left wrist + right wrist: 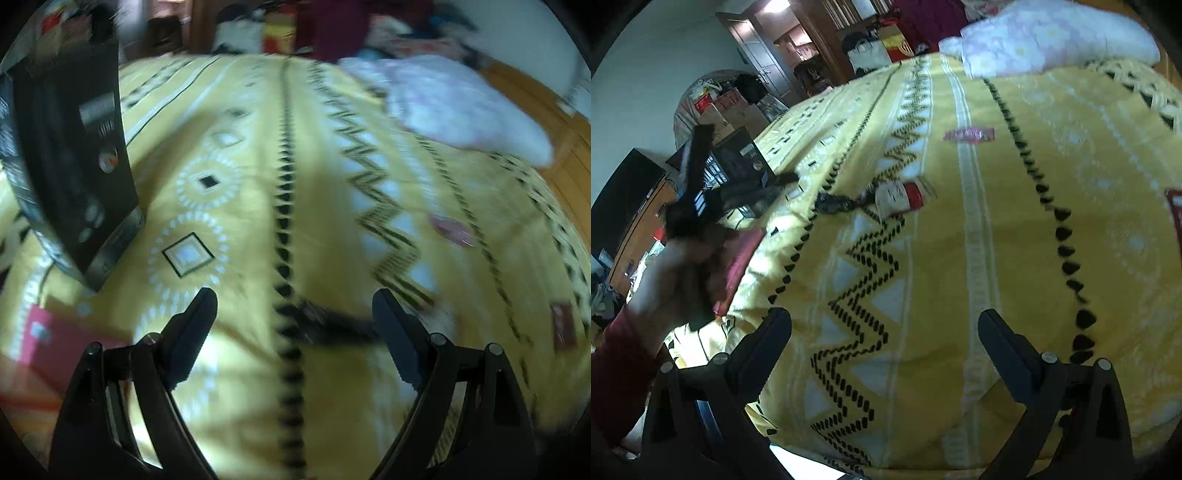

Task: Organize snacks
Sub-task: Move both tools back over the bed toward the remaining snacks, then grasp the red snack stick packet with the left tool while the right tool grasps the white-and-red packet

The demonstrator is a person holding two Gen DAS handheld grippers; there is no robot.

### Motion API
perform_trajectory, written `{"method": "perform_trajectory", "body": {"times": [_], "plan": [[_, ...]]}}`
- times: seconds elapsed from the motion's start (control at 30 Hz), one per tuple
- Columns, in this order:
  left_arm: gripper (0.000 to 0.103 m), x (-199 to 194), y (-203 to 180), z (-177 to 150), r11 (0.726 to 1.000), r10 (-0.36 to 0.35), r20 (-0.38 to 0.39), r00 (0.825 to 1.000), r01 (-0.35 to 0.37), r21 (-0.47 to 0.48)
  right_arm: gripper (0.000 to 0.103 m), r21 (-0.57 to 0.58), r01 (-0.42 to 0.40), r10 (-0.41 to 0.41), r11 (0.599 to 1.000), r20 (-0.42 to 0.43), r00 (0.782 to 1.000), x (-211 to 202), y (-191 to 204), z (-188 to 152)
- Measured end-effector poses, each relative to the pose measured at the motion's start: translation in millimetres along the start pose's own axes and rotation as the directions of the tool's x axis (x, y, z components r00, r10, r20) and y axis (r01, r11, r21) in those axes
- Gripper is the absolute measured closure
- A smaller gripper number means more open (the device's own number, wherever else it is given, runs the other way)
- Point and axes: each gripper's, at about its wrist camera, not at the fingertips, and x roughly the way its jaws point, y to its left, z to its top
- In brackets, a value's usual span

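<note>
Several snack packets lie on a yellow patterned bedspread (332, 206). In the left wrist view a pink packet (452, 229) lies right of centre, a dark red one (563, 326) at far right, and a dark wrapper (328, 325) between the fingertips. My left gripper (293, 310) is open above the bed. A black box (77, 166) stands at the left, a red box (62, 347) below it. In the right wrist view a pink packet (969, 134), a red-white packet (905, 195) and a dark wrapper (836, 203) lie ahead. My right gripper (884, 328) is open and empty.
A white-pink pillow (461, 107) lies at the bed's far right, also in the right wrist view (1052, 37). The person's left hand and its gripper (690, 206) show at the left near the black box (738, 158). Furniture and clutter stand beyond the bed.
</note>
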Motion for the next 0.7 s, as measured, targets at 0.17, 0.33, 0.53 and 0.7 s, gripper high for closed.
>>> {"method": "perform_trajectory", "body": {"times": [0.17, 0.33, 0.53, 0.7], "plan": [[0.016, 60, 6, -8, 0.995, 0.098, -0.127, 0.987, -0.096, 0.026, 0.001, -0.003, -0.009, 0.008, 1.000, -0.050, 0.999, 10, -2, -7], [0.017, 13, -34, -61, 0.958, -0.181, -0.271, 0.945, 0.232, 0.168, 0.001, 0.021, 0.001, 0.001, 1.000, -0.062, 0.998, 16, -12, -9], [0.019, -55, -33, -108, 0.948, -0.272, -0.232, 0.934, 0.302, 0.105, 0.001, 0.058, 0.000, 0.004, 0.998, -0.057, 0.998, 15, -23, -7], [0.018, -39, -42, -94, 0.953, -0.303, -0.210, 0.930, 0.298, -0.054, 0.001, 0.060, -0.008, 0.010, 0.998, -0.044, 0.999, 6, -24, -5]]}}
